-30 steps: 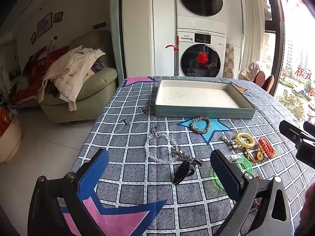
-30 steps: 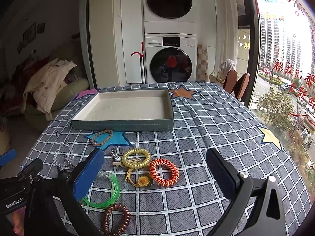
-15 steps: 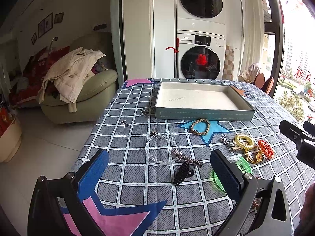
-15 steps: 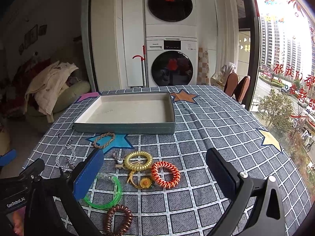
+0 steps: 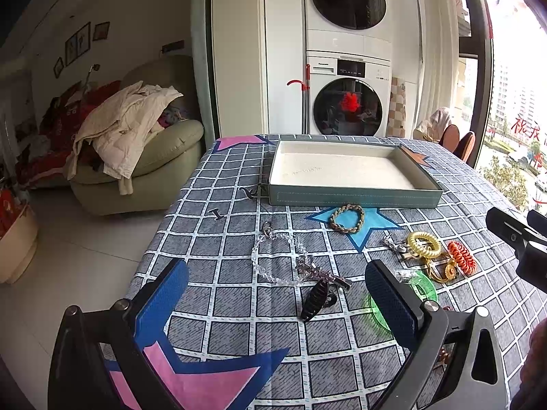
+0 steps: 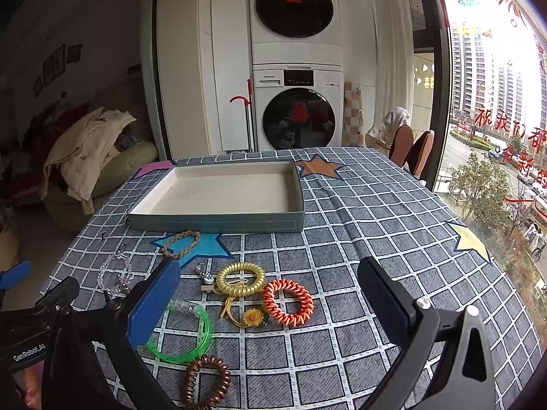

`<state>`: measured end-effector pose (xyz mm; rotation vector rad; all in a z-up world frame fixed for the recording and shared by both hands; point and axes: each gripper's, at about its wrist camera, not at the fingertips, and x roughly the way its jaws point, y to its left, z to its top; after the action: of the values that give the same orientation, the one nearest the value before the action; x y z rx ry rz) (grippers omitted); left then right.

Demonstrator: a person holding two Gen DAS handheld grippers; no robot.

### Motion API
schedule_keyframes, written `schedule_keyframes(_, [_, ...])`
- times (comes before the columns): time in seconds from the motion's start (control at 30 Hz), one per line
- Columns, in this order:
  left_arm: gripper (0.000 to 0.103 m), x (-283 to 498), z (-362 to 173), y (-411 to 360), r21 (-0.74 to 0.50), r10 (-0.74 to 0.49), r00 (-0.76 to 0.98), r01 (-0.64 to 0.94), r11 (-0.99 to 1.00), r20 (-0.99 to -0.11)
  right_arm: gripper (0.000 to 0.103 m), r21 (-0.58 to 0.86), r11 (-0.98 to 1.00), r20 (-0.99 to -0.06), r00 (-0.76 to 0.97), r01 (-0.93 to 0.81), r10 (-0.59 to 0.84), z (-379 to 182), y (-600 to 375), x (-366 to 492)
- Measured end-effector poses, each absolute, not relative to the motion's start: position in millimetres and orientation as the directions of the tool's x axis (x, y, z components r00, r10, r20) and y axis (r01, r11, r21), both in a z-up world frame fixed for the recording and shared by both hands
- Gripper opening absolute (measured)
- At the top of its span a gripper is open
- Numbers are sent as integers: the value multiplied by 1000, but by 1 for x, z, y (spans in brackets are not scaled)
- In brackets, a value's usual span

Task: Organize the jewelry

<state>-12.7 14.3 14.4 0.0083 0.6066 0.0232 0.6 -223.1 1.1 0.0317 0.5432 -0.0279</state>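
Observation:
An empty grey-green tray [image 5: 352, 200] [image 6: 215, 222] with a cream lining lies at the far middle of the checked tablecloth. In front of it lie a braided bracelet [image 5: 347, 218] [image 6: 180, 243], a clear bead chain [image 5: 273, 256] [image 6: 114, 275], a silver clip [image 5: 321, 273], a black hair claw [image 5: 316, 300], a yellow coil tie [image 6: 240, 278], an orange coil tie [image 6: 288, 302], a green bangle [image 6: 183, 336] and a brown coil tie [image 6: 207, 382]. My left gripper [image 5: 277, 302] is open and empty above the black claw. My right gripper [image 6: 270, 307] is open and empty above the coil ties.
A small sunflower charm on a gold cord [image 6: 253, 316] lies beside the orange tie. Two small dark clips [image 5: 216, 213] lie left of the tray. The table's left edge drops to the floor by a green armchair [image 5: 136, 157]. Stacked washing machines [image 5: 347, 95] stand behind.
Both views have tilted slightly, so the table and tray sit a little lower in frame. The jewellery has not moved. Both grippers stay open.

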Motion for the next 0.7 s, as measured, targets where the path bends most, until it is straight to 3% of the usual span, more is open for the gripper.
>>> schedule_keyframes(0.7, [103,-11,10,10,17,23,811,-16,1000,-584,103,31,999,-520,854,36,-14,0,-225,0])
